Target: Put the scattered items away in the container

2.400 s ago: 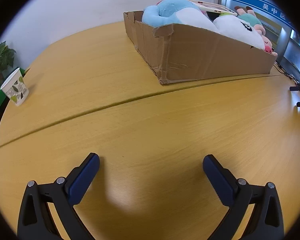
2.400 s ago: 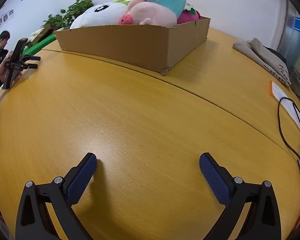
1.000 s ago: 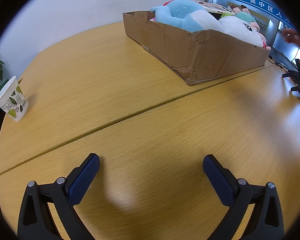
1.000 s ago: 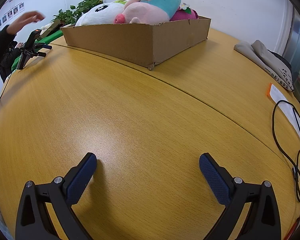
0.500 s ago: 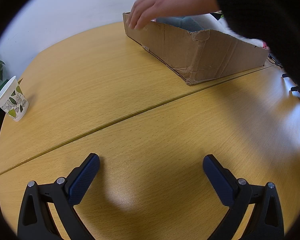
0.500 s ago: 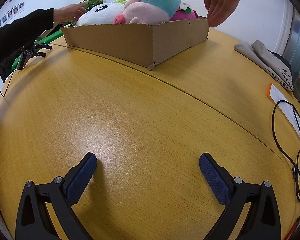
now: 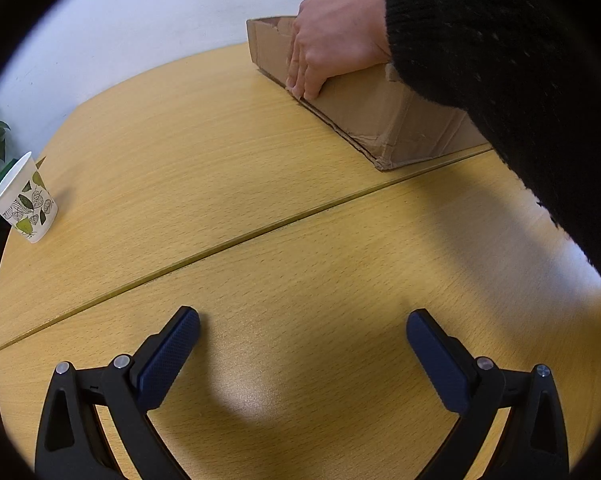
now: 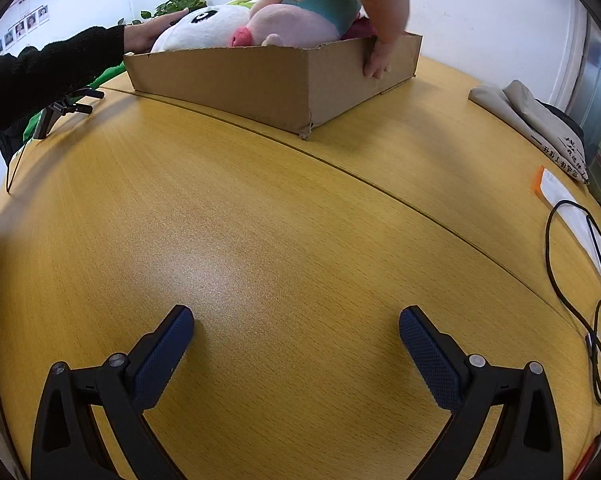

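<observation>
The cardboard box (image 8: 236, 76) sits at the far side of my view on the wooden table (image 8: 284, 216), just beyond the seam between the two tabletop halves. It is heaped with plush toys: a white panda plush (image 8: 198, 28) and a pink pig plush (image 8: 296, 16) rise above its rim. A bare hand (image 8: 382, 46) grips the box's far side wall, fingers curled over the edge; the same hand (image 7: 336, 32) appears in the left wrist view, below a black sleeve (image 7: 512, 80). A second sleeved hand (image 8: 148, 34) rests on the panda at the other end. My left gripper (image 7: 302, 330) and right gripper (image 8: 296, 324) both hover low over bare table, well short of the box, fingers spread wide and holding nothing. A leaf-patterned paper cup (image 7: 24, 200) stands at the table's left edge; a black cable (image 8: 572, 264) trails along the right.
</observation>
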